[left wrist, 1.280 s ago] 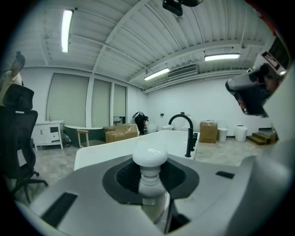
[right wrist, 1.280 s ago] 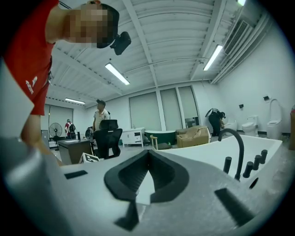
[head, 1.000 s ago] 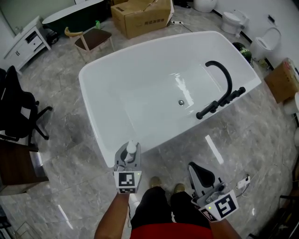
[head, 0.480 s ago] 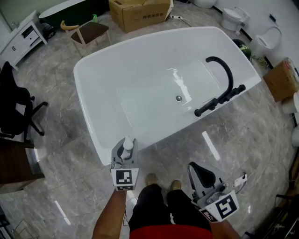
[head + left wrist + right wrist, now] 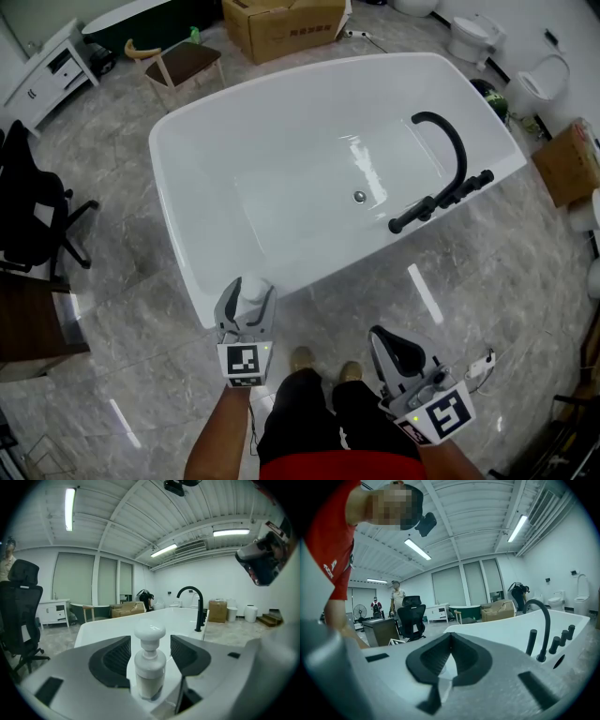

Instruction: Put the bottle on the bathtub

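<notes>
Left gripper (image 5: 247, 296) jaws apart; right gripper (image 5: 382, 337) jaws together.

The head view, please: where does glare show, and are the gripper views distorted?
Head view: glare streaks the bathtub basin beside the drain and the floor. Left gripper view: fisheye bends the ceiling, corners black, bottle sharp. Right gripper view: same bending and dark corners.

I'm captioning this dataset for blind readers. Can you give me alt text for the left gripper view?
A white pump bottle stands upright between the open jaws of the left gripper, neither jaw touching it. Beyond lies a white bathtub with a black faucet.
</notes>
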Motion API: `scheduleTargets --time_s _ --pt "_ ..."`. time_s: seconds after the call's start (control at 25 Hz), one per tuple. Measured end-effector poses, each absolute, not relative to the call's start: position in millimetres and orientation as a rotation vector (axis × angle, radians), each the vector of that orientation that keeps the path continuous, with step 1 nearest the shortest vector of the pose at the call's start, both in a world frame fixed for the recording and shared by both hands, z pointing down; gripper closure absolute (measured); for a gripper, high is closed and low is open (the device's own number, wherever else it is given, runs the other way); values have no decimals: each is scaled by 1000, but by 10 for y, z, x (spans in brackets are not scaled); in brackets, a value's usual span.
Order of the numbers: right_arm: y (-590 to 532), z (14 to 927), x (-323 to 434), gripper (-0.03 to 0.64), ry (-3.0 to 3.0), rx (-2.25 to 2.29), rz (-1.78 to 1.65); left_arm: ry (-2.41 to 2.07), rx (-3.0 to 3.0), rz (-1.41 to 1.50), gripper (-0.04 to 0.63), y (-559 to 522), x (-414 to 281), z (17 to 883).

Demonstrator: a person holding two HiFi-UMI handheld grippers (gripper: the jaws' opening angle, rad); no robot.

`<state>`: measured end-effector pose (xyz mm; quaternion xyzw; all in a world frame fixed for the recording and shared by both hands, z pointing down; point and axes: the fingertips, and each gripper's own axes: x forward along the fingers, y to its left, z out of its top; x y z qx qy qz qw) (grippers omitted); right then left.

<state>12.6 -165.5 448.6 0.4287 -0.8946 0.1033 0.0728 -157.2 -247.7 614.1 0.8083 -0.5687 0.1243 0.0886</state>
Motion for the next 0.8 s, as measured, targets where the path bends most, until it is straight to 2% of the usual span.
scheduleTargets --time_s 0.36,0.6,0.8 --pt "-1670 4300 191 612 -2774 1245 301 -1860 2368 316 351 -2130 -1735 5377" --pt "-1547 3979 458 612 -2865 1218 239 -1897 2431 164 354 -1699 -1282 4394" --pt "-1368 3661 783 612 -2943 1213 194 -1879 2493 -4 444 -1400 -749 3662"
